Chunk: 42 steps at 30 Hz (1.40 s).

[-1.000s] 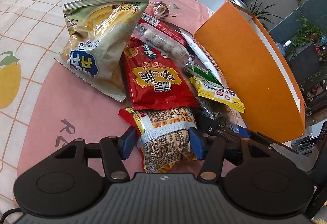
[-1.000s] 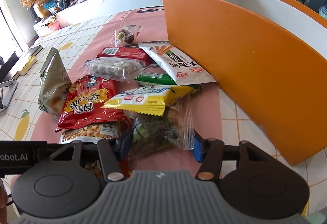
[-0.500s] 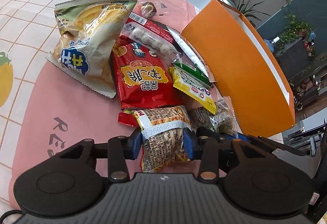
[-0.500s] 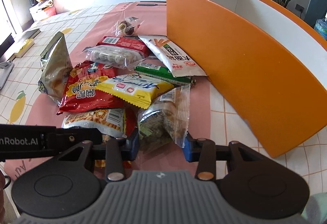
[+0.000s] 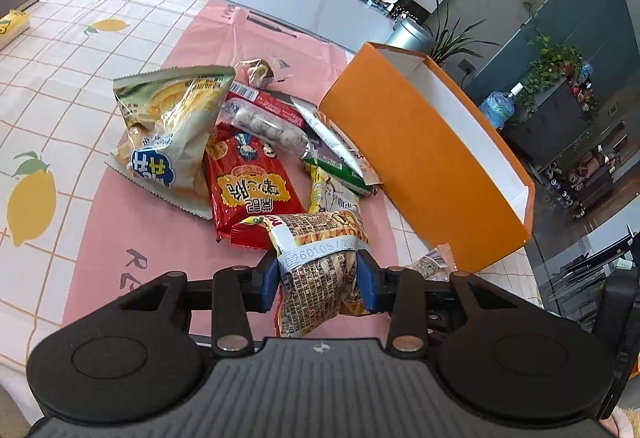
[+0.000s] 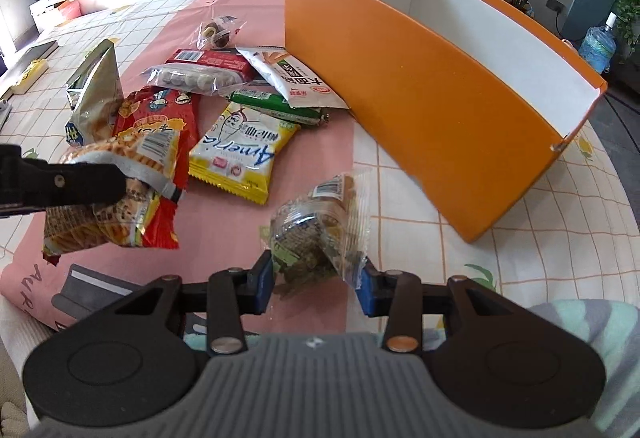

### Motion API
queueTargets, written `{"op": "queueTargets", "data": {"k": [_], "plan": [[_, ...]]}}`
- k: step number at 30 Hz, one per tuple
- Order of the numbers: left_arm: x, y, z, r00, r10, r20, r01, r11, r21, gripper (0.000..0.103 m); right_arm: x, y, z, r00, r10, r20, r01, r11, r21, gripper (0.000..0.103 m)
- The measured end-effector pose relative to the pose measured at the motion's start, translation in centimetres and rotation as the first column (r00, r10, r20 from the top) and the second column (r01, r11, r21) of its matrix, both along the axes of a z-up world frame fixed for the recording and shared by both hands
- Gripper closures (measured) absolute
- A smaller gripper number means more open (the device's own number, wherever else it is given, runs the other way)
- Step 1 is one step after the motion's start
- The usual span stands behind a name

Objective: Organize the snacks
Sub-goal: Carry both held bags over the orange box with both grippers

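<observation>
Left gripper (image 5: 318, 280): jaws have just closed, blue pads now pinching the waffle-print pack (image 5: 320, 262) across its middle; pack is off the mat (image 5: 100, 230). Right gripper (image 6: 316, 282): same, clamped on the clear pack (image 6: 320, 226) of dark pieces, also lifted. Both about half shut on bags.

Handling guess: light, soft, air-filled film; it deforms and can slip or rotate in the pads. Contents look brittle, so don't squeeze harder. A mid-body grip looks more stable than a seam.

Orange box (image 6: 420, 86) sits just right of the pile, open-topped and seemingly empty. Remaining snacks lie clustered against its near wall: yellow pack (image 6: 240, 158), green stick (image 6: 272, 106), red bag (image 5: 248, 182).
</observation>
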State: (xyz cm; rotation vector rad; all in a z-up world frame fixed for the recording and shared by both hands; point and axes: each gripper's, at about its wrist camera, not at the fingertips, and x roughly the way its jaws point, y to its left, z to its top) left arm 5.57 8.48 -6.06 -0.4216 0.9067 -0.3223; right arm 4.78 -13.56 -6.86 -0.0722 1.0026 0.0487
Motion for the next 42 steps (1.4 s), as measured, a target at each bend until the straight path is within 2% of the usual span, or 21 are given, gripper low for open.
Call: {"op": "queueTargets", "data": {"k": [12,17,22,28,32,38,42], "plan": [[-1.8,-1.7,4.4,0.992,0.001,0.124,-0.008,0.999,0.051,0.058,-2.2,-1.5,5.3,0.984,0.025,0.178,-0.029,0.999,0.018,0.064],[-1.7,-3.4,7.1,0.981,-0.047,0.186,0.03,0.995,0.094,0.058,-1.9,-3.7,8.3,0.968,0.038,0.247,-0.042,0.999,0.011,0.065],[0.4,-6.1,10.0,0.964,-0.134,0.227,0.107,0.986,0.129,0.058,-0.6,-6.7,11.1,0.96,0.039,0.276,-0.05,0.998,0.033,0.065],[4.0,-10.6,11.4,0.939,-0.264,0.221,0.231,0.959,0.162,0.058,1.7,-11.2,12.7,0.972,0.02,0.235,-0.048,0.992,0.114,0.064],[6.2,-14.3,11.4,0.912,-0.348,0.216,0.3,0.927,0.225,0.058,3.8,-13.7,13.0,0.979,0.029,0.204,-0.056,0.99,0.126,0.064],[10.1,-18.1,10.5,0.895,-0.415,0.164,0.356,0.886,0.298,0.058,8.8,-16.4,11.5,0.992,0.07,0.102,-0.082,0.989,0.12,0.064],[12.7,-20.0,9.3,0.881,-0.463,0.093,0.404,0.841,0.36,0.058,12.6,-17.1,9.8,0.991,0.133,0.021,-0.134,0.985,0.113,0.064]]}}
